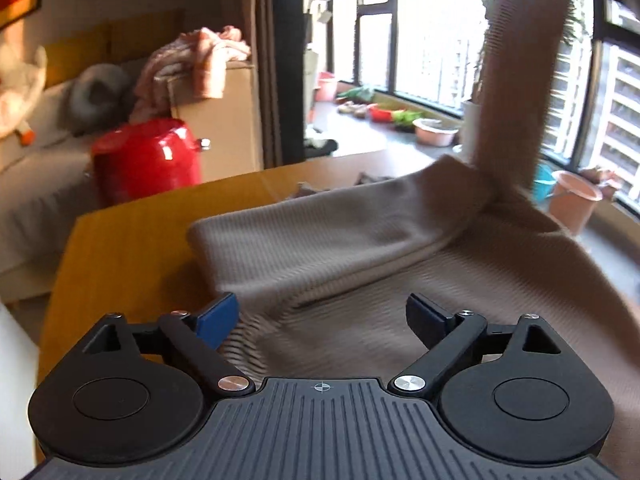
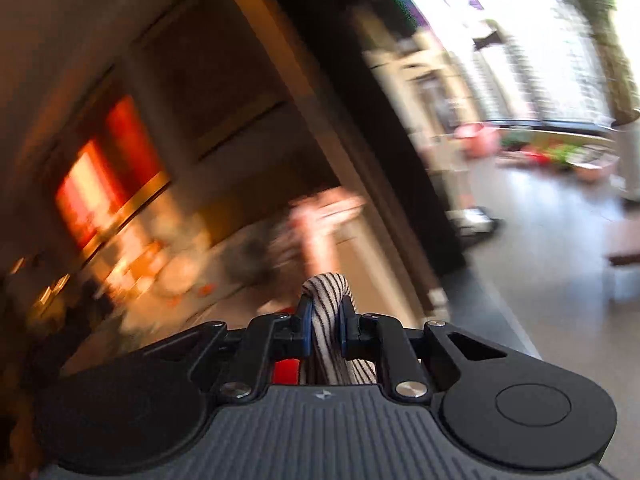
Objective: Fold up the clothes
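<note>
Left gripper point(image 1: 322, 320): jaws spread wide, nothing between the blue pads point(image 1: 218, 318); they hang just over the near part of the sweater point(image 1: 320, 232), no contact visible. Right gripper point(image 2: 325, 330): pads pressed together on a bunched fold of ribbed fabric point(image 2: 326, 312), which reads striped up close.

Sweater lies on the table point(image 1: 132, 240), mostly right of centre, its right edge seeming to run off the table there. One sleeve point(image 1: 520, 80) is pulled up taut at far right, presumably by the right gripper; the holder is out of frame.

Risks, as judgement:
- Nothing pins the body, so the taut sleeve could drag the whole sweater along and undo the lay.
- Overhang on the right may help it slide off.
- Right view is heavily blurred; a fast swing could jerk the fold out of a narrow pinch.
</note>
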{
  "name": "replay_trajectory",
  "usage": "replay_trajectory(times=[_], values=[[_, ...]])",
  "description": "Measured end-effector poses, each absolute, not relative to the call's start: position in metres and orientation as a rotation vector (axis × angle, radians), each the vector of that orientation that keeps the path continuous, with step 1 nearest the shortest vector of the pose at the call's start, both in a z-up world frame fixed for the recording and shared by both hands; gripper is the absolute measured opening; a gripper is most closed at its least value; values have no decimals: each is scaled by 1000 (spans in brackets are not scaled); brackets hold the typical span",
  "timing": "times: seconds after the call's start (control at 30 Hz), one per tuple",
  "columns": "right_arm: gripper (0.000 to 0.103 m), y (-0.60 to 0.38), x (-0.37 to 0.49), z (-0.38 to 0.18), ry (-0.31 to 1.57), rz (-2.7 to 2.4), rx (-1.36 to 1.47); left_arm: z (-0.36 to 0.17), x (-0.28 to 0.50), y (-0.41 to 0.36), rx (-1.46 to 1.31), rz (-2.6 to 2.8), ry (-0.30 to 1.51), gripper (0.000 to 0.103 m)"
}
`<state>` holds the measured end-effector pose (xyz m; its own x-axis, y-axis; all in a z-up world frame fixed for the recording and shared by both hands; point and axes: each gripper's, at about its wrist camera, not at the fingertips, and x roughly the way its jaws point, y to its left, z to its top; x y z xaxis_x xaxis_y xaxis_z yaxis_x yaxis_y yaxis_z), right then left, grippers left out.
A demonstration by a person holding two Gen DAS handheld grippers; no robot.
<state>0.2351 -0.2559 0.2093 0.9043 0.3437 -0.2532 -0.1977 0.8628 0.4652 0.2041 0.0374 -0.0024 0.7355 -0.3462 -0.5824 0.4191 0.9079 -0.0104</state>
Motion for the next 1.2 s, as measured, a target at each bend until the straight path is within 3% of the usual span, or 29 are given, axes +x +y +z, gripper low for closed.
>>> replay_trajectory(times=[0.33,0.5,0.73,0.87,1.1,1.2], values=[[20,-90,292,184,481,548,332,-5,184,48,64,-436,630,98],[32,-89,288,173,467,573,322,-13,191,54,31,-421,661,99],[36,-148,273,134,452,371,244,-8,197,63,-84,-396,624,99],[43,-177,252,87,493,274,162,8,204,73,-169,-349,546,84],[43,-199,201,2,620,289,222,-2,265,61,-154,-270,688,75],[48,-191,174,-22,627,341,166,-8,273,51,-110,-263,710,71]])
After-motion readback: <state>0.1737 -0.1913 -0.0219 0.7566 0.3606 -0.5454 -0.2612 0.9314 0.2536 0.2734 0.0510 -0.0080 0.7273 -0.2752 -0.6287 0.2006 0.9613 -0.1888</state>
